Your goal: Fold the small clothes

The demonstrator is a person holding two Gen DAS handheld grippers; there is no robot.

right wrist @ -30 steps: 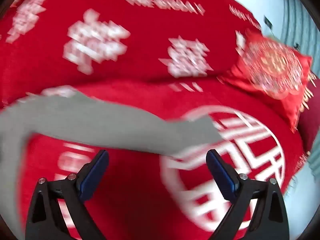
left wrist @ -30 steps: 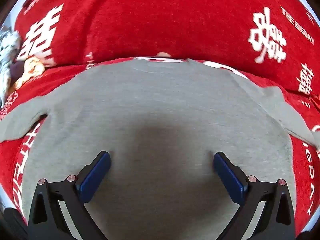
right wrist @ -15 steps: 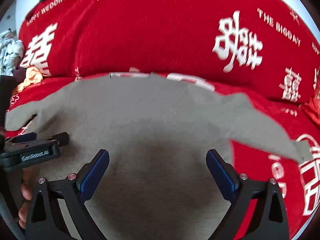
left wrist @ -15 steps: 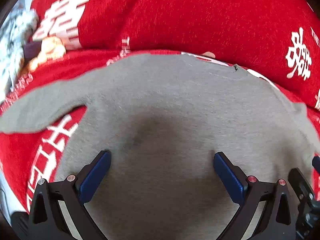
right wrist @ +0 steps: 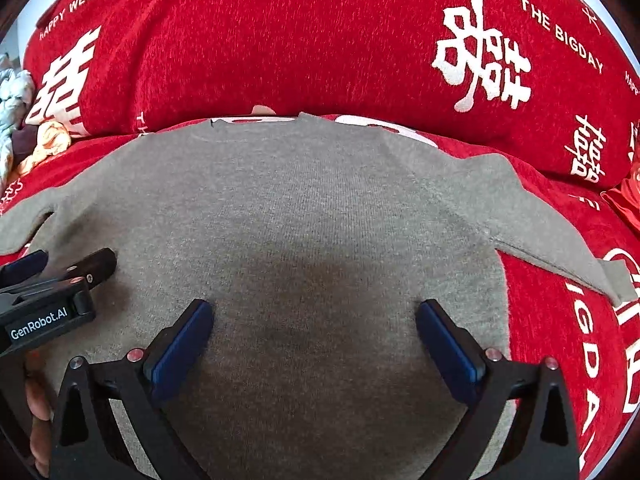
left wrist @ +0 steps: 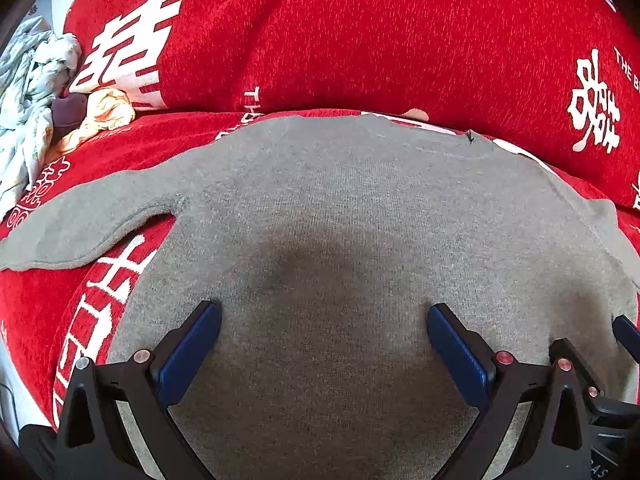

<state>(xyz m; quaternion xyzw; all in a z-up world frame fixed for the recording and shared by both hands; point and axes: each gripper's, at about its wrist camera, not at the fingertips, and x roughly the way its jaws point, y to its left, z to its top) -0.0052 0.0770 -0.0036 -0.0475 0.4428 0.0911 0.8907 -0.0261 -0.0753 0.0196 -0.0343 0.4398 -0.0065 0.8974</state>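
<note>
A grey knit sweater [left wrist: 340, 208] lies spread flat on a red sofa seat, its neckline toward the backrest and both sleeves out to the sides. It also fills the right wrist view [right wrist: 304, 208]. My left gripper [left wrist: 324, 340] is open and empty, hovering over the sweater's lower body. My right gripper [right wrist: 314, 338] is open and empty, also over the lower body, just right of the left one. The left gripper shows at the left edge of the right wrist view [right wrist: 52, 280]. The left sleeve [left wrist: 88, 224] and right sleeve [right wrist: 560, 232] lie on the red cover.
The red sofa cover [left wrist: 360, 40] with white characters rises as a backrest behind the sweater. A heap of pale crumpled clothes [left wrist: 36, 96] lies at the far left of the seat. A red cushion's corner [right wrist: 628, 200] shows at the right.
The right gripper has swung left from the right sleeve to over the sweater's body. The left gripper has shifted left, bringing the left sleeve and clothes heap further into view. Both stayed open.
</note>
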